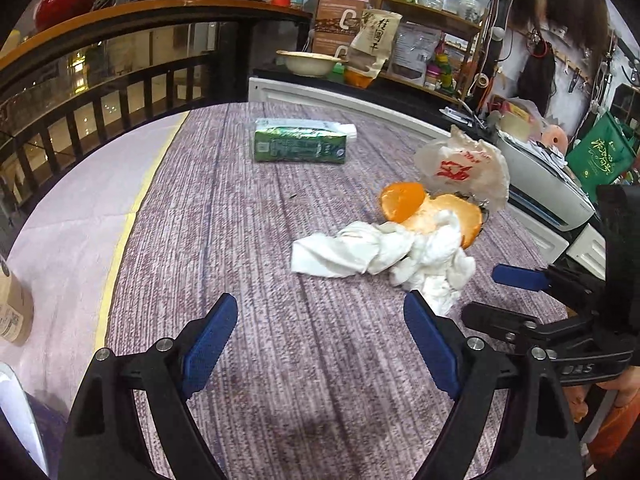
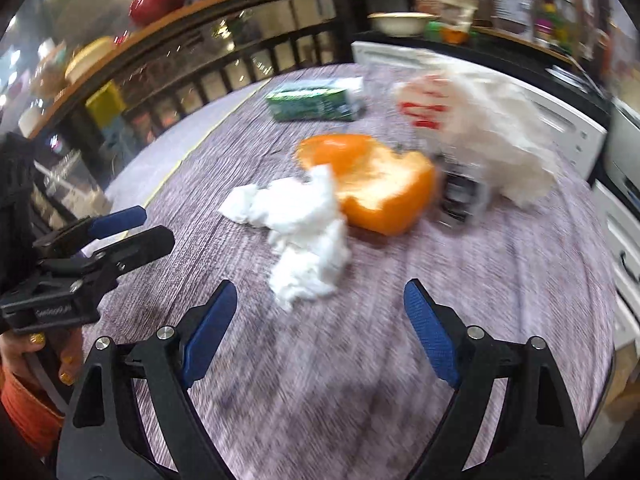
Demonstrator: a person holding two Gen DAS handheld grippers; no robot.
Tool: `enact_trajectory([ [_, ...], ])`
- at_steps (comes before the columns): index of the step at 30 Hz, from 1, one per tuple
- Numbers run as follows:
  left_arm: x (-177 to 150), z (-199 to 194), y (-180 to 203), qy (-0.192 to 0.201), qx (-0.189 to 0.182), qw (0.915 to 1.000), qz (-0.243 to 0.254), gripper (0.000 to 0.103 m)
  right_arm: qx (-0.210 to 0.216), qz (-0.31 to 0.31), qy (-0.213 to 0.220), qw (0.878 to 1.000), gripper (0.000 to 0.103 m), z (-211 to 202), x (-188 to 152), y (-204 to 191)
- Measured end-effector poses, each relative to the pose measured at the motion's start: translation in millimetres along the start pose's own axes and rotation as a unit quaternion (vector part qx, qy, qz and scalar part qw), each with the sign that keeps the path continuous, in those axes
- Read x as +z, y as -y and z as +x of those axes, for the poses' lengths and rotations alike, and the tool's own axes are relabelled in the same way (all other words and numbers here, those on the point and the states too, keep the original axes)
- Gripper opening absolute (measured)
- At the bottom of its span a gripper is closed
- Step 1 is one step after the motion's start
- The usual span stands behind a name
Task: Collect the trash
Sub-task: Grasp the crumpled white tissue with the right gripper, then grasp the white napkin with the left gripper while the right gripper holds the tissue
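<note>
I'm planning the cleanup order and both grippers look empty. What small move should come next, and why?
Probably ease the right gripper forward so its open jaws straddle the crumpled tissue, then close. It is the nearest piece of trash, lying just ahead of the jaws, with the orange peel touching its far side. The left gripper is open too.

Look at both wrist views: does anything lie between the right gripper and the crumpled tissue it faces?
Nothing visible does. The right gripper is open and empty, and only bare tablecloth separates it from the crumpled tissue. The orange peel and plastic bag lie beyond the tissue; the left gripper is off to the side.
</note>
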State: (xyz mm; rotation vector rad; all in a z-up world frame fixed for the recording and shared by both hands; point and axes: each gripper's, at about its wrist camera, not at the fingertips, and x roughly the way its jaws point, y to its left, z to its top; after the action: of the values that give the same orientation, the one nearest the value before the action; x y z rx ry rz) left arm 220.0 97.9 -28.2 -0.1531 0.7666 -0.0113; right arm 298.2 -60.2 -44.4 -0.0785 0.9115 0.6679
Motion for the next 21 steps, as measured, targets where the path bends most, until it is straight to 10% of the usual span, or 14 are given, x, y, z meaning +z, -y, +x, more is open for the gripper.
enact_trajectory([
  [11, -3.4, 7.6, -2.7, -0.018, -0.010, 0.9996, 0.017, 0.084, -0.010, 0.007, -0.025, 1.000, 0.024, 31.9, 12.6, -4.8],
  [21, 4.2, 33.6, 20.0, -0.036, -0.013, 0.9969, 0.069, 0.071, -0.009, 0.012, 0.014, 1.000, 0.019, -17.1, -1.1, 0.5],
])
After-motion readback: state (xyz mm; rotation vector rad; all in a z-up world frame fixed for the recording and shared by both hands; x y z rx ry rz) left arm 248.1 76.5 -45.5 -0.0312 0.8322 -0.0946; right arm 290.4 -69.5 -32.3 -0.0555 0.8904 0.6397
